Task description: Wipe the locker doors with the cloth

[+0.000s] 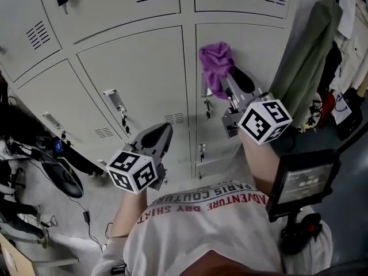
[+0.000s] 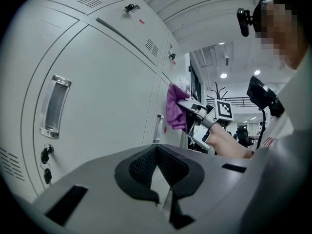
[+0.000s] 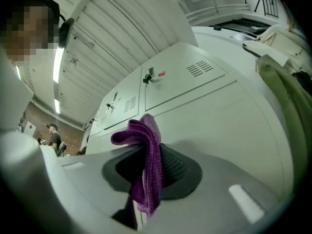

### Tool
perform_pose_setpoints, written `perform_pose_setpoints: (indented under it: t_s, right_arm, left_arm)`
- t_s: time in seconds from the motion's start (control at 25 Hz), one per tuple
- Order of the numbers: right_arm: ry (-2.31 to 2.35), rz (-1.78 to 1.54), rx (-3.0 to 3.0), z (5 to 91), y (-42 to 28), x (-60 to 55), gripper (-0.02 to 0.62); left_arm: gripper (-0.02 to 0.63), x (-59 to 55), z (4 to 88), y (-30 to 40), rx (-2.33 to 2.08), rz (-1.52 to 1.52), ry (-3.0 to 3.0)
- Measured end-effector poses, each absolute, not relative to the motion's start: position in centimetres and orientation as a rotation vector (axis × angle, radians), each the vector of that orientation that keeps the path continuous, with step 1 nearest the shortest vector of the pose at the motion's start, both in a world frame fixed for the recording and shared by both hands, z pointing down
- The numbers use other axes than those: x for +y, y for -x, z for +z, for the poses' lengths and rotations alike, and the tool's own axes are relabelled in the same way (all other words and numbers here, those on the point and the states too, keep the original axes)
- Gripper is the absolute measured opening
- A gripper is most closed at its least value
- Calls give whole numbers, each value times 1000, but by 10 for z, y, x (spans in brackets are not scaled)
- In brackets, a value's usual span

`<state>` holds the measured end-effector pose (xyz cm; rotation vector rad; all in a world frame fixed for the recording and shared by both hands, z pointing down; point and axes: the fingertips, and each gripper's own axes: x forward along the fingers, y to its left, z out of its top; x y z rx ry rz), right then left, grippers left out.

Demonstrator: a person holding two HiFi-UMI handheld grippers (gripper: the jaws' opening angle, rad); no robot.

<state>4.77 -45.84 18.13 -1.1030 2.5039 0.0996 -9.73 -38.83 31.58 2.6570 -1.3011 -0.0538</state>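
A purple cloth [image 1: 214, 64] is bunched against the left part of a pale grey locker door [image 1: 256, 45], above its handle. My right gripper [image 1: 225, 76] is shut on the cloth, which spills out between the black pads in the right gripper view, purple cloth [image 3: 142, 136], right gripper [image 3: 147, 179]. My left gripper [image 1: 163, 132] hangs lower, in front of the neighbouring door [image 1: 138, 73], shut with nothing in it. From the left gripper view [image 2: 164, 182] the cloth [image 2: 174, 107] appears pressed to the door, beside a locker handle [image 2: 157, 128].
A green jacket [image 1: 307, 56] hangs right of the lockers. A dark screen on a stand [image 1: 303, 180] is near my right elbow. Cables and black gear [image 1: 57, 171] lie on the floor at left. Handles with small locks [image 1: 117, 105] stick out from the doors.
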Motion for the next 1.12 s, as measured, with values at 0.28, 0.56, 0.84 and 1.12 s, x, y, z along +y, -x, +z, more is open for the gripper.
perform_pose_setpoints:
  t_s: [0.28, 0.56, 0.84, 1.12]
  right_arm:
    - [1156, 77, 2536, 214, -18, -482, 71]
    - [1236, 128, 2519, 216, -15, -496, 71]
    - [1234, 135, 2525, 216, -19, -497, 71]
    - [1274, 112, 2494, 216, -43, -502, 72]
  left_arm:
    - [2, -386, 322, 110, -1337, -54, -2629]
    - [2, -385, 325, 116, -1358, -60, -2613]
    - [2, -388, 327, 106, -1330, -50, -2624]
    - [2, -393, 328, 97, -1299, -36, -2635]
